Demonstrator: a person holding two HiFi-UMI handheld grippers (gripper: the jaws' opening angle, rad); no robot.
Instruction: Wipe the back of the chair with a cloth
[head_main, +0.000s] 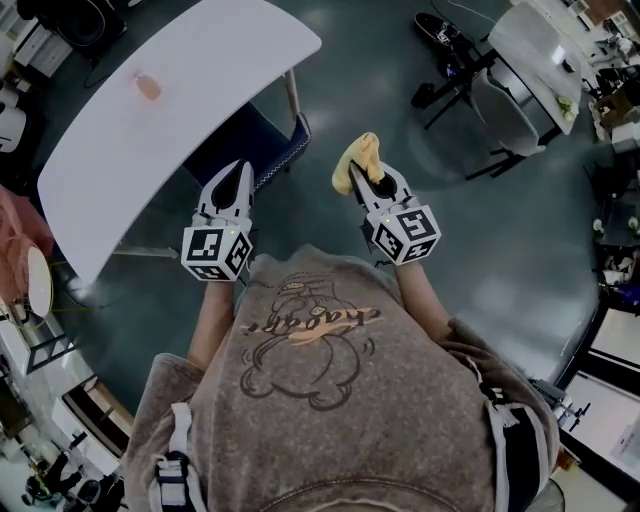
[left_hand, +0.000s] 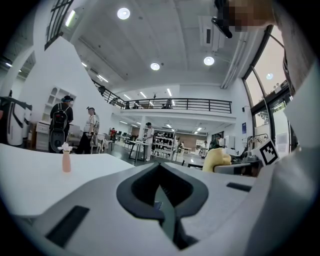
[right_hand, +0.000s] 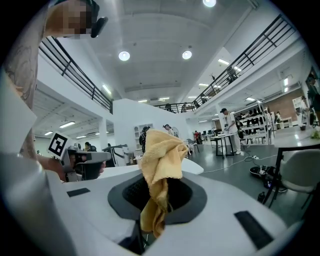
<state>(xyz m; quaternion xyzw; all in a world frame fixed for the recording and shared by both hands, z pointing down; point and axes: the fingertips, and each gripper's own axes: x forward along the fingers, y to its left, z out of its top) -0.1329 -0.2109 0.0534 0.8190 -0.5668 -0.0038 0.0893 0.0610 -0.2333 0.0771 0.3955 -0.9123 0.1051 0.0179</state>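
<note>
The white table (head_main: 150, 130) carries a small pink vase (head_main: 147, 86) holding a white flower (left_hand: 65, 146). The left gripper (head_main: 236, 178) is empty, its jaws pressed together. Just ahead of it, a blue chair (head_main: 268, 142) sits partly tucked under the table edge; which surface is its back cannot be determined. The right gripper (head_main: 366, 186) is clamped on the yellow cloth (head_main: 358, 160), which bunches up above the jaws. The chair lies ahead and to the left of the cloth, nearer the left gripper, so the wipe probably calls for a forward-left reach.
</note>
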